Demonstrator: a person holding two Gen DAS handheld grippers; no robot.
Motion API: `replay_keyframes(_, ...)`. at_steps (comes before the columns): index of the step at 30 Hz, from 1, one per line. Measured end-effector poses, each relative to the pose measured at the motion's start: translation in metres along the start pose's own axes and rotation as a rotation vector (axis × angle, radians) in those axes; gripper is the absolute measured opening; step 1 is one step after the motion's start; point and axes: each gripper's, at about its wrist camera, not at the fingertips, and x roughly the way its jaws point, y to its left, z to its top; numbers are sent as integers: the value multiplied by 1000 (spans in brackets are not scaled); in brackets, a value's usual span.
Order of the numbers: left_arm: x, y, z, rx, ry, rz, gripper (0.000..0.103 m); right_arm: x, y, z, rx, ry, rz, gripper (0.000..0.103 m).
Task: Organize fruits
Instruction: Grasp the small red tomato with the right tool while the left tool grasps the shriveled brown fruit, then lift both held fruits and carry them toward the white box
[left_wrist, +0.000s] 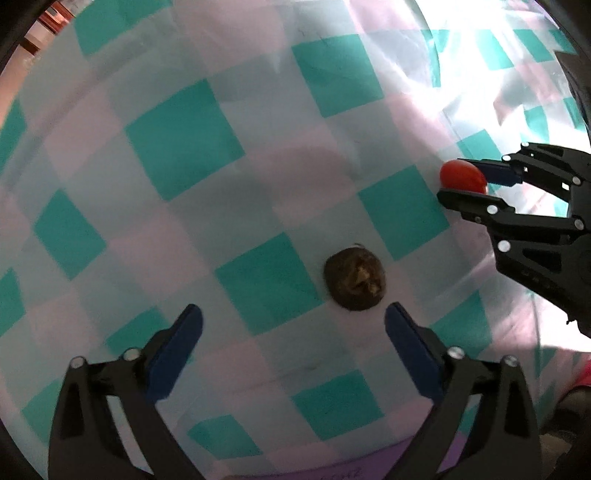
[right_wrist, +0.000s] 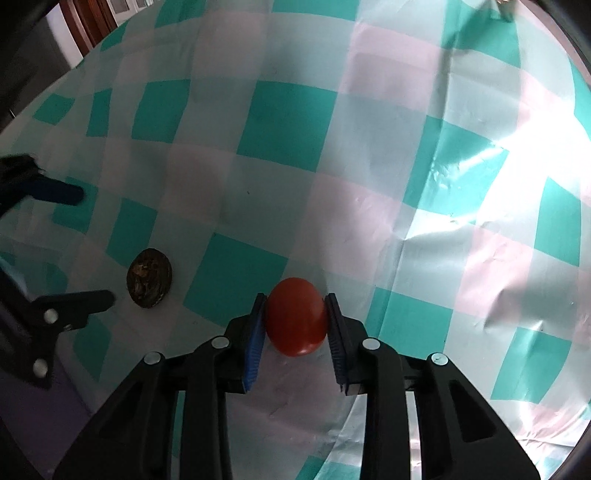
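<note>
A small red tomato (right_wrist: 296, 320) sits between the blue pads of my right gripper (right_wrist: 295, 314), which is shut on it just above the checked tablecloth. The same tomato (left_wrist: 462, 176) and right gripper (left_wrist: 460, 177) show at the right of the left wrist view. A dark brown, wrinkled round fruit (left_wrist: 355, 283) lies on the cloth just ahead of my left gripper (left_wrist: 293, 317), slightly right of its centre line. The left gripper is open and empty. The brown fruit also shows in the right wrist view (right_wrist: 149, 277), left of the tomato.
The table is covered with a glossy teal, white and pink checked cloth (left_wrist: 177, 147). Strong glare lies on the cloth at the right (right_wrist: 517, 155). The table's edge and a dark room show at the far left (right_wrist: 44, 74).
</note>
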Motion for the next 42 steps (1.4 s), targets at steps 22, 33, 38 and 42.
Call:
replay_keyframes(22,21,-23,17,104,69,-120,42,5,-15,-21,90,-17,9,31)
replay_keyframes(33,19,-26,16,77,76,-110,42,-4,7,-14,71,-6,-14,36)
replay_keyframes(38,17,-32,16,82,72,-95,40,-7,11,-14,55,-7,-15,31)
replay_keyframes(42,16,-45,17,103,69,-55,40,-7,9,-15,84,-5,5,31)
